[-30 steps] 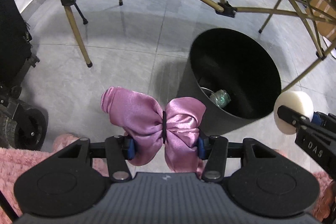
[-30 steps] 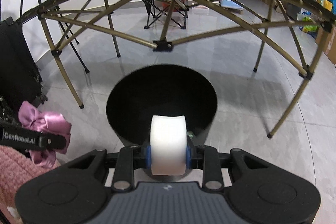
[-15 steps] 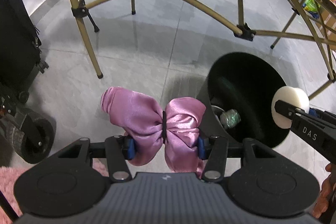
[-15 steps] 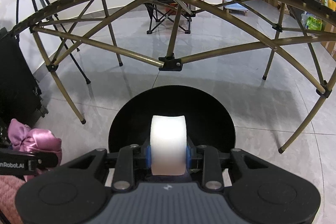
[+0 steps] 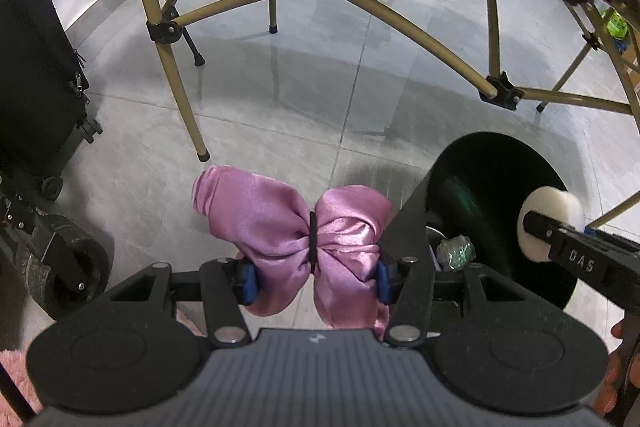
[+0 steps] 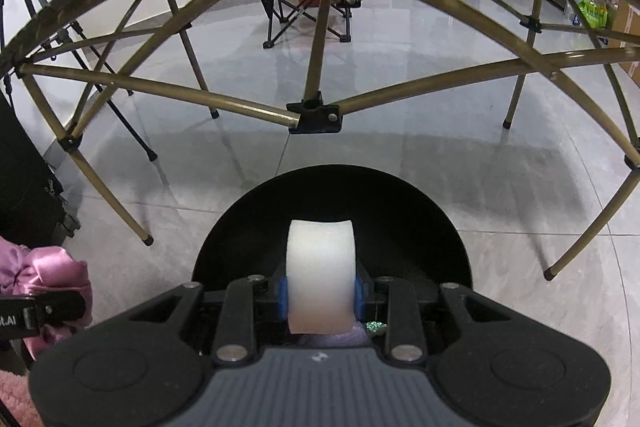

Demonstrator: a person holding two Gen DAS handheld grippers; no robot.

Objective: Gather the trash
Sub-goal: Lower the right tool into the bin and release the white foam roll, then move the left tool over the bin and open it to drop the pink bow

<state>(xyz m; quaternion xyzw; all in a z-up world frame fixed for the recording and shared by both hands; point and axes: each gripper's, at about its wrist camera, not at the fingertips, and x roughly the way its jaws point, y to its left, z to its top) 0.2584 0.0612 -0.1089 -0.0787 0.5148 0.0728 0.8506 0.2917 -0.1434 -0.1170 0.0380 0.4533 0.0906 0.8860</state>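
At lower centre, the left gripper point(image 5: 312, 273) pinches a soft, slippery pink bow point(image 5: 298, 227) near its knot, while the right gripper point(image 6: 320, 297) clamps a light, squashy foam roll point(image 6: 321, 275) over the black bin point(image 6: 432, 227).

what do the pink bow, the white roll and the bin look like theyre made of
Pink bow: satin-like fabric, glossy, with soft folds catching light.
White roll: probably foam or tape, matte and slightly translucent; unclear which.
Bin: likely plastic, smooth black wall with faint sheen.
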